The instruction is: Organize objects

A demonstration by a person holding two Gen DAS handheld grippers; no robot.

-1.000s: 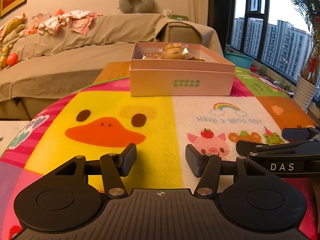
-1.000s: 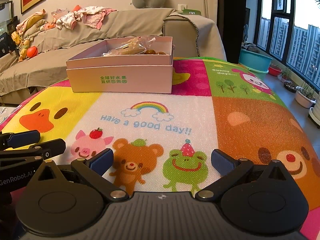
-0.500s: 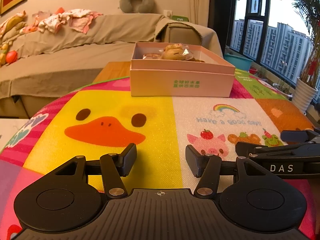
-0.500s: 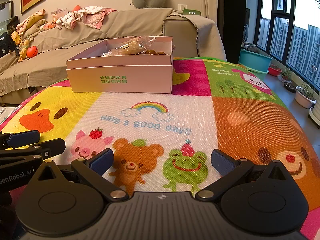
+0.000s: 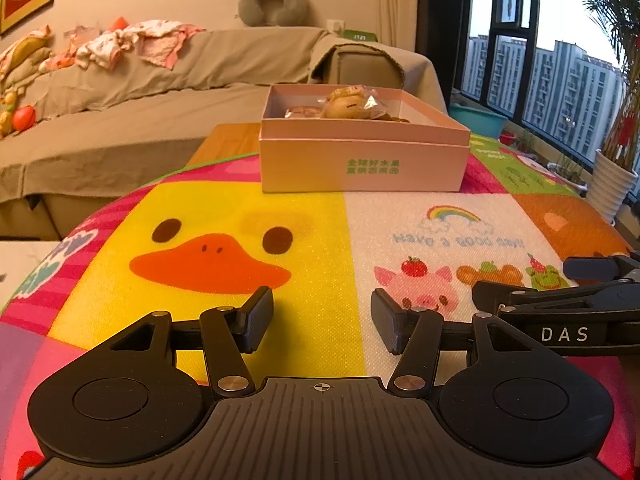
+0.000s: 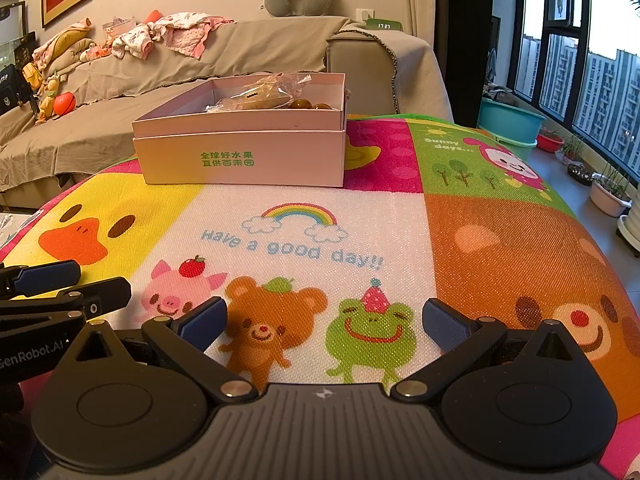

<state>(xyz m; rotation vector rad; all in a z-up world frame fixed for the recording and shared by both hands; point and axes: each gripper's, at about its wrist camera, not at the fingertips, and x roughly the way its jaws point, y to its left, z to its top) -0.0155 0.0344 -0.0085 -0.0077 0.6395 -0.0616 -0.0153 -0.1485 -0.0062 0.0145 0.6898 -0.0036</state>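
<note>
A pink cardboard box [image 5: 362, 160] [image 6: 244, 156] stands at the far side of the colourful cartoon mat [image 5: 248, 208] [image 6: 500, 240]. Inside it lie wrapped snacks [image 5: 352, 104] [image 6: 260, 94] in clear plastic and some brown round pieces [image 6: 310, 105]. My left gripper [image 5: 322, 320] rests low over the yellow duck panel, open, nothing between its fingers. My right gripper [image 6: 324, 324] hovers over the bear and frog pictures, open wide and empty. Each gripper shows at the edge of the other's view, the right gripper [image 5: 568, 292] and the left gripper [image 6: 52, 280].
A covered sofa [image 5: 160, 80] [image 6: 240, 52] with clothes and toys stands behind the table. A bare wooden strip of table [image 5: 224, 144] shows left of the box. Teal basins [image 6: 508, 124] and potted plants [image 6: 608, 196] line the window on the right.
</note>
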